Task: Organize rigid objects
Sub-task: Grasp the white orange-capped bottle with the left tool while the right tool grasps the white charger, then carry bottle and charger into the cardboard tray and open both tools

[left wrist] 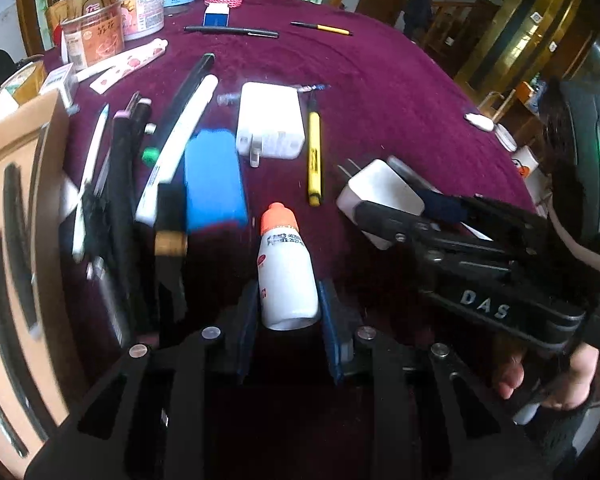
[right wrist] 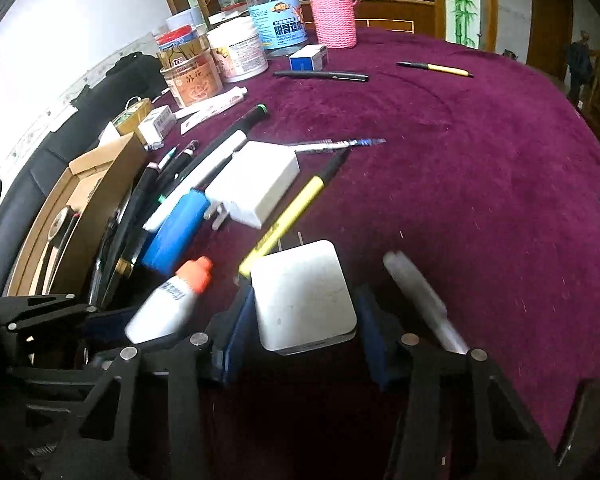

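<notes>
Your left gripper (left wrist: 288, 312) is clamped on the white bottle (left wrist: 286, 276) with the orange cap, its blue pads pressed against the bottle's lower sides, cap pointing away from you over the maroon surface (left wrist: 400, 92). Your right gripper (right wrist: 306, 320) has the nearer white charger (right wrist: 304, 296) between its pads; the left pad touches the charger's side, but you cannot tell whether the right pad presses on it, as a narrow gap seems to show there. The charger's prongs point away, towards the yellow pen (right wrist: 284, 220), which lies slanted just beyond it. A second white charger (right wrist: 256, 184) lies further out, with a blue block (right wrist: 176, 232) touching its left side and a row of pens and markers beside that. A cardboard box (right wrist: 84, 208) stands at the left edge of the surface. At the far side there are jars (right wrist: 196, 76), a pink knitted cup (right wrist: 335, 16), a small blue and white box (right wrist: 308, 58), a black pen (right wrist: 320, 75) and another yellow and black pen (right wrist: 434, 68). A grey marker (right wrist: 416, 296) lies just right of your right gripper
</notes>
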Demonstrator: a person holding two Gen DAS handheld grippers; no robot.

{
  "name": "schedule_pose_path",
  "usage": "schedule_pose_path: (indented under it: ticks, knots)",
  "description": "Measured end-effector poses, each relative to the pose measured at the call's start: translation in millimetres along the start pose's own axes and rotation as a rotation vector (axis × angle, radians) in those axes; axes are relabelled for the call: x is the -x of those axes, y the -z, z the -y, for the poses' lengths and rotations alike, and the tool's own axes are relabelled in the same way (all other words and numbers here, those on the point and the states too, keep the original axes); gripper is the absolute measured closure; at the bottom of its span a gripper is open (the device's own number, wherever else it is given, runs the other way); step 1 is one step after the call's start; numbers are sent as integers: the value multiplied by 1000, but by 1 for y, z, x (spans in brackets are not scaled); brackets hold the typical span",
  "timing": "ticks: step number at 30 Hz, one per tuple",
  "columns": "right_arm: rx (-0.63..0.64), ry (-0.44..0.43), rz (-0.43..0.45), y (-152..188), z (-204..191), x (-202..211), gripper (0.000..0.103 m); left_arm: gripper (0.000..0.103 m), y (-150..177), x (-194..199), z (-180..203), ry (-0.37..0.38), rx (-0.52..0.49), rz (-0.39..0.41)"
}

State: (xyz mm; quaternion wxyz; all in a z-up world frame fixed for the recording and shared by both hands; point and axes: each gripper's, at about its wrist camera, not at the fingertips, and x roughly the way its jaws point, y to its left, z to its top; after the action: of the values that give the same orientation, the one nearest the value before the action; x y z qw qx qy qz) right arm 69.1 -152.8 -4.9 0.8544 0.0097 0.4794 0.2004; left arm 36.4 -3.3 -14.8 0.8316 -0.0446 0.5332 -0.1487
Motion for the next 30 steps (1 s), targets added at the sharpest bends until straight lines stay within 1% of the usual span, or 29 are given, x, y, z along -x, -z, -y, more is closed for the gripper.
schedule_pose_path:
  ticks: [2,5,10,11,12,13,16,17,18,19,21,23,26,30]
  knots:
    - [-14,3,7,17,-1,12,58,77,8,6,-1,18,4,-3]
    - [-18,7,13,40,-7,26,58,76,12,3,4,3,-41,2]
    - [-10,23,26,45,-14,28,57,76,1,-6,9,-14,-38,-14]
    - [-9,27,29,44,-15,27,57,73,-3,-8,9,-10,-38,-13]
    - [-14,29,26,44,-15,25,57,68,-4,-9,9,-2,-41,-11]
    - [-11,37,31,45,-16,25,57,65,-6,-11,10,9,-45,-10]
    - [-16,45,40,46,-18,24,56,65,-7,-11,11,9,-51,-5]
    - [-11,48,42,47,-18,24,57,71,-6,-11,11,-6,-55,0]
    - [-7,52,43,47,-19,25,58,78,-5,-11,11,-24,-52,5]
    - [-6,55,46,49,-19,26,58,78,-3,-9,9,-33,-44,12]
    - [-9,58,49,51,-20,28,58,79,1,-6,8,-18,-32,22]
    - [-29,41,60,54,-18,31,59,79,5,0,5,-7,-20,44]
    - [-55,-12,93,57,-20,40,59,79,12,16,0,37,13,83]
    - [-56,-84,142,54,-37,55,59,78,17,40,-15,92,70,115]
